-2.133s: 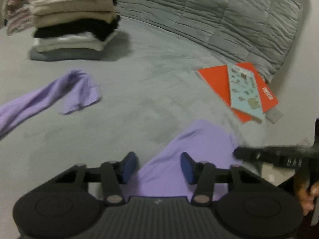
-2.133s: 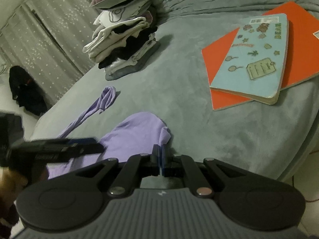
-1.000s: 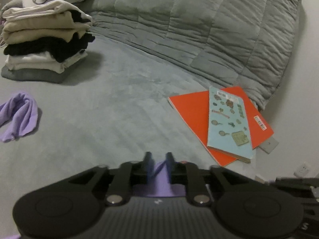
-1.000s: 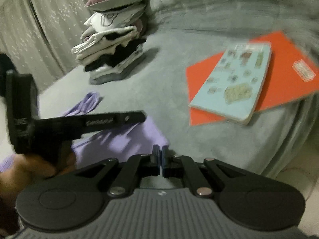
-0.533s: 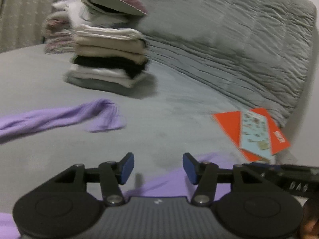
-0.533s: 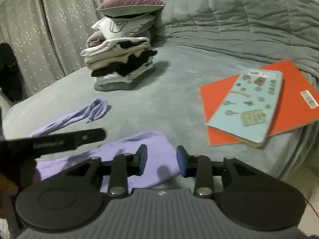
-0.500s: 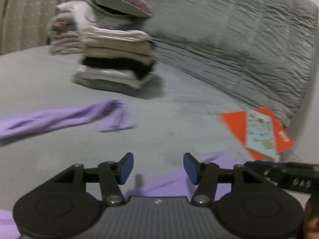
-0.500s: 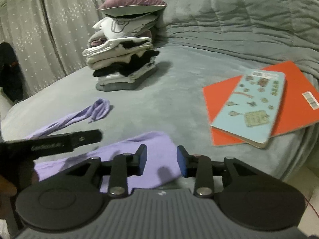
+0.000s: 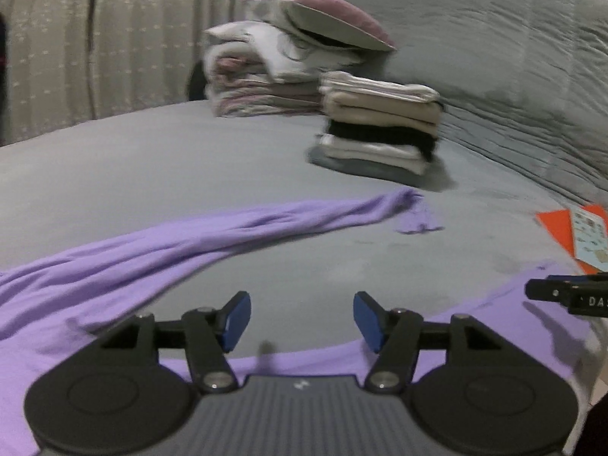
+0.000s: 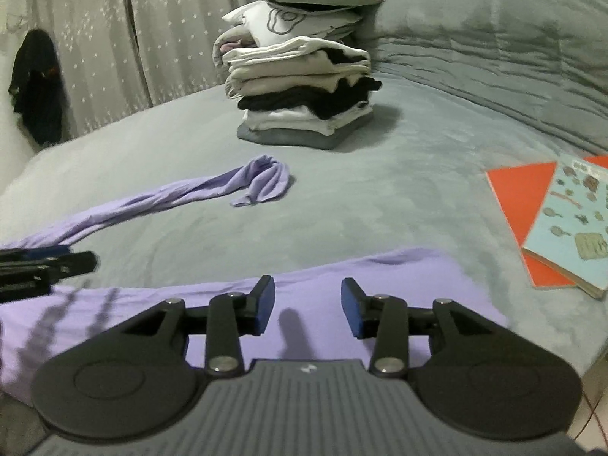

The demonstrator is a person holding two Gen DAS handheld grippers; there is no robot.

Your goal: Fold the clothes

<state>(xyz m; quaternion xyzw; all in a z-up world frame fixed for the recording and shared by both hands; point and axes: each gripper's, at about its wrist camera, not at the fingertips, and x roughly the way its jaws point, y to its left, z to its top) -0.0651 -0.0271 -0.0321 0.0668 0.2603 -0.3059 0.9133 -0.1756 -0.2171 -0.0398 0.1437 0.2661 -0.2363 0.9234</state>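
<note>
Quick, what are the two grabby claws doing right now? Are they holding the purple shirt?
Left gripper: jaws opening, nothing pinched between them, purple shirt lies loose on the bed.
Right gripper: jaws opening, over the shirt, not gripping it.

A home bedroom: grey bed, quilted duvet, stacked folded clothes, curtains.

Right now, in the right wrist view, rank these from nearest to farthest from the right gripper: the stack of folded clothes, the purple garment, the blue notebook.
1. purple garment: directly under the opening jaws of the right gripper, nothing gripped.
2. blue notebook: off to the right, lying on an orange book.
3. stack of folded clothes: far back, centre, near the pillows.
</note>
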